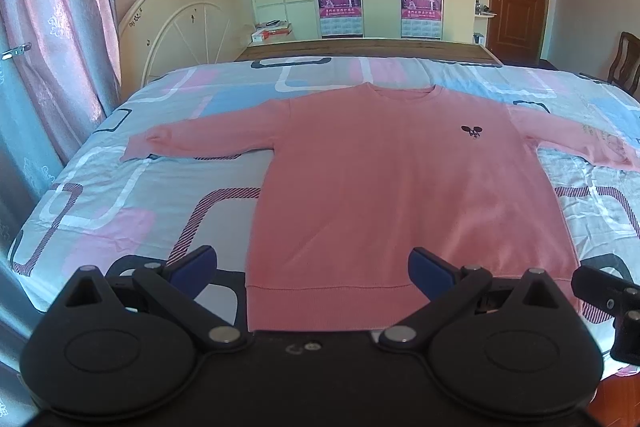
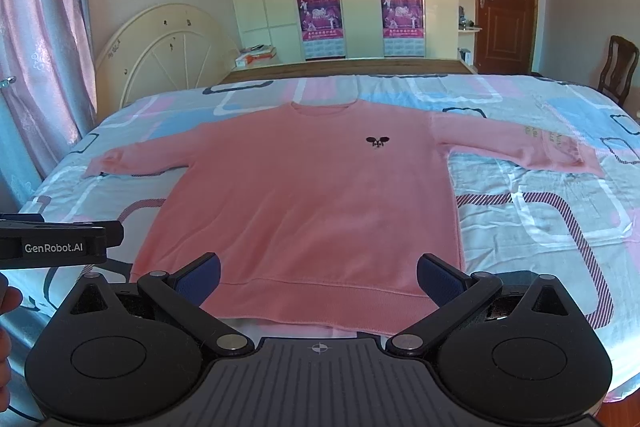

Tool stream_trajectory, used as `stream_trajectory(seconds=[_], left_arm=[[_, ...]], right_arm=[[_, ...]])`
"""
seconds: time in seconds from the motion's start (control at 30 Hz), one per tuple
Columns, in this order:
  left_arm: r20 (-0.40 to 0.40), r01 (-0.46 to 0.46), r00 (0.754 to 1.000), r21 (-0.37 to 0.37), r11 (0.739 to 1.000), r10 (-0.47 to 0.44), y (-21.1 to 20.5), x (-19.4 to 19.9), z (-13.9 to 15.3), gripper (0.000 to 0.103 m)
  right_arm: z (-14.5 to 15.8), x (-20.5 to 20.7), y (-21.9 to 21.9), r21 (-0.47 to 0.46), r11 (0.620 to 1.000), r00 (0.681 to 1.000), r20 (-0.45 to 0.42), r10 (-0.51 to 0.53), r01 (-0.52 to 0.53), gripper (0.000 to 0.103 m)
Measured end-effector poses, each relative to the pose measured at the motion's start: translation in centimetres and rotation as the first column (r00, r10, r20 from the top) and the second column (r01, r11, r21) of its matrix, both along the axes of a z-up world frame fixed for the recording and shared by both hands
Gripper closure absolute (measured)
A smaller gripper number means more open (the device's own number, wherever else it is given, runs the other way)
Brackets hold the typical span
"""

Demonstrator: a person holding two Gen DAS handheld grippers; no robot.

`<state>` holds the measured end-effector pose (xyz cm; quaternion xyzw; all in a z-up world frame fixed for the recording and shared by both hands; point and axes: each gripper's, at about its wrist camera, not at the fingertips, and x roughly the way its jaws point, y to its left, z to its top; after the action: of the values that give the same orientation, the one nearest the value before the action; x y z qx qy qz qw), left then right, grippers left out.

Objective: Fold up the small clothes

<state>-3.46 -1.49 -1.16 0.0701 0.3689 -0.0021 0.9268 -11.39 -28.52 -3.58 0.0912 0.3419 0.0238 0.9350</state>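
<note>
Spreading: the sweater (image 1: 392, 195) lies flat on the bed (image 1: 120, 203), front up, sleeves out to both sides, hem nearest the cameras, a layout that suits folding.
Left gripper (image 1: 313, 269): jaws wide apart, empty, held above the hem's left part, likely ready to pinch it.
Right gripper (image 2: 319, 277): jaws spread, holding nothing, over the hem's right part.
Fabric: pink knit, ribbed hem and cuffs, small dark emblem (image 2: 377, 141) on the chest.
Sheet: thin, creased, with rounded-rectangle prints.
</note>
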Motion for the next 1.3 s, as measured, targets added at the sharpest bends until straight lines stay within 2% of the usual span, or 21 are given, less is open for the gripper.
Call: stream_trajectory(seconds=[0.07,0.47,1.3], left_arm=[[-0.005,0.001,1.000,-0.003,1.000,-0.001,0.1,0.1,-0.1,0.001],[-0.015,0.004,1.000,0.002,1.000,-0.004,-0.1,0.6,-0.4,0.001],[-0.040,0.000,0.999,0.009,1.000,0.000,-1.4,2.1,-0.6,0.001]], right_arm=[[0.2,0.6,2.4,0.002,1.000,1.000,-0.004,-0.007,0.007,0.000],[0.8,-0.4,2.3,0.005,1.000,1.000,-0.012,-0.009,0.009,0.000],[-0.5,0.8,3.4,0.014,1.000,0.999,-0.027,-0.026,0.026,0.000]])
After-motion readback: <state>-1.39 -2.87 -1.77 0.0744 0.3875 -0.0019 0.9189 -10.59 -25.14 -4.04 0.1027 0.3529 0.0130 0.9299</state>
